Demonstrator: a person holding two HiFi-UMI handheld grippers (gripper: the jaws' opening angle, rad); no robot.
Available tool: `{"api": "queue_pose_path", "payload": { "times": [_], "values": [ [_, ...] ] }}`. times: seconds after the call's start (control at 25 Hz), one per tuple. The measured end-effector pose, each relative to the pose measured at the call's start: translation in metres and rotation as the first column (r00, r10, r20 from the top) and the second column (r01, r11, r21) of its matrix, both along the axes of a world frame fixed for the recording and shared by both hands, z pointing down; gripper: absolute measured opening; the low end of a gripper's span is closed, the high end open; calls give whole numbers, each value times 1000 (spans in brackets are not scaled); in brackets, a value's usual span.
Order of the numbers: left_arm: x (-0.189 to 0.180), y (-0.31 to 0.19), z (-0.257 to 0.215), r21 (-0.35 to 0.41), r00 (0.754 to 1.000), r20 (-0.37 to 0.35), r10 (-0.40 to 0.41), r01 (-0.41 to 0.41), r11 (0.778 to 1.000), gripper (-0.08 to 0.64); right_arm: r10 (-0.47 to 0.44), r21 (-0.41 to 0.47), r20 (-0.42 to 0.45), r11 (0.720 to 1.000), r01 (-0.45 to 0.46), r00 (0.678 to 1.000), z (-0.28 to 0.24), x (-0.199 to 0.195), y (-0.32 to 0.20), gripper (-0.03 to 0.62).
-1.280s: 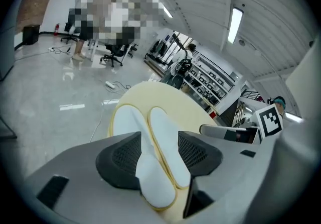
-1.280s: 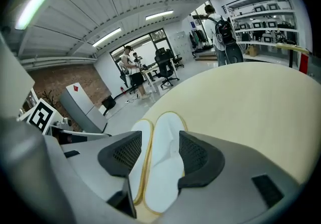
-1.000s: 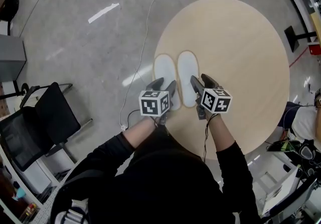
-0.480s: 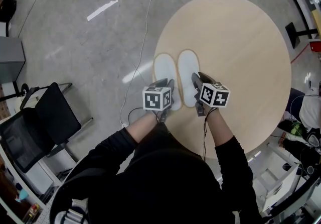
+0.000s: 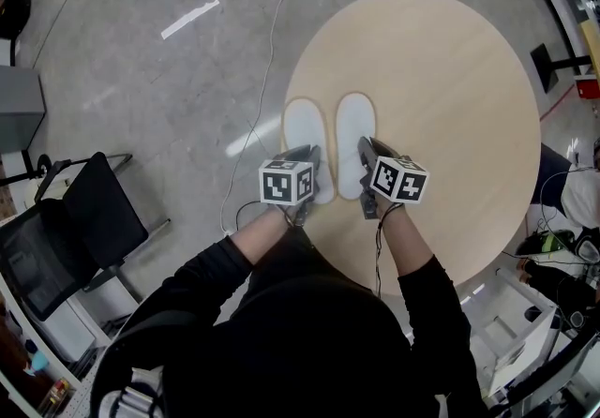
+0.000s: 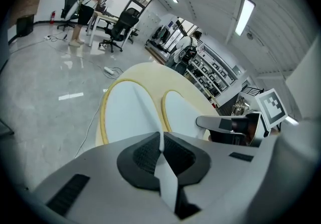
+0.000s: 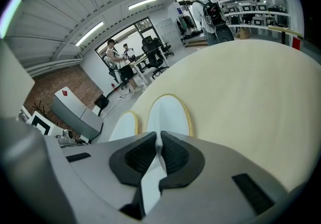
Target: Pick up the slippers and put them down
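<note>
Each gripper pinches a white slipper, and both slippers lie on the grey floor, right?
Wrong surface: the left slipper and right slipper lie on the round wooden table, as the head view shows. The left gripper and right gripper, jaws just closed, each pinch one.

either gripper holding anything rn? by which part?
Both. The left gripper pinches the left slipper and the right gripper the right slipper, each by the thin white edge at its near end. Both pairs of jaws have just closed on it.

The left slipper (image 5: 304, 135) and right slipper (image 5: 353, 137), white with yellow rims, lie side by side near the desk's (image 5: 450, 97) 9 o'clock edge, toes toward 12 o'clock.
</note>
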State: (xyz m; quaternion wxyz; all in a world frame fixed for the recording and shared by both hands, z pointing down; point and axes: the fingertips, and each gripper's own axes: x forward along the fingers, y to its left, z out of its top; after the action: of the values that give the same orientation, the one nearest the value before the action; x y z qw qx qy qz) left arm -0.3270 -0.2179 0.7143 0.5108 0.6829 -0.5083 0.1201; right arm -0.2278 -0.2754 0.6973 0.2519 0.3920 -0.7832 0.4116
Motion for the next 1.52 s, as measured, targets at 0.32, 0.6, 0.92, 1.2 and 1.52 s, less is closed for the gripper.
{"api": "queue_pose_path", "payload": {
  "times": [0.32,0.6,0.92,1.2,1.52],
  "values": [
    [2,11,-20,28,997,-41,-58,60,998,35,55,50,43,997,-57,998,-26,26,7,34],
    [21,18,-48,60,997,-55,-51,54,997,35,133,67,123,988,-142,983,-54,57,22,34],
    [83,47,-98,138,995,-89,46,-33,990,35,212,163,188,956,-244,959,-104,113,67,34],
    [164,97,-138,181,976,-114,187,-165,970,35,290,218,262,911,-350,920,-150,181,127,34],
    [250,144,-215,299,941,-144,305,-253,920,35,377,285,348,830,-480,858,-209,278,193,34]
  ]
}}
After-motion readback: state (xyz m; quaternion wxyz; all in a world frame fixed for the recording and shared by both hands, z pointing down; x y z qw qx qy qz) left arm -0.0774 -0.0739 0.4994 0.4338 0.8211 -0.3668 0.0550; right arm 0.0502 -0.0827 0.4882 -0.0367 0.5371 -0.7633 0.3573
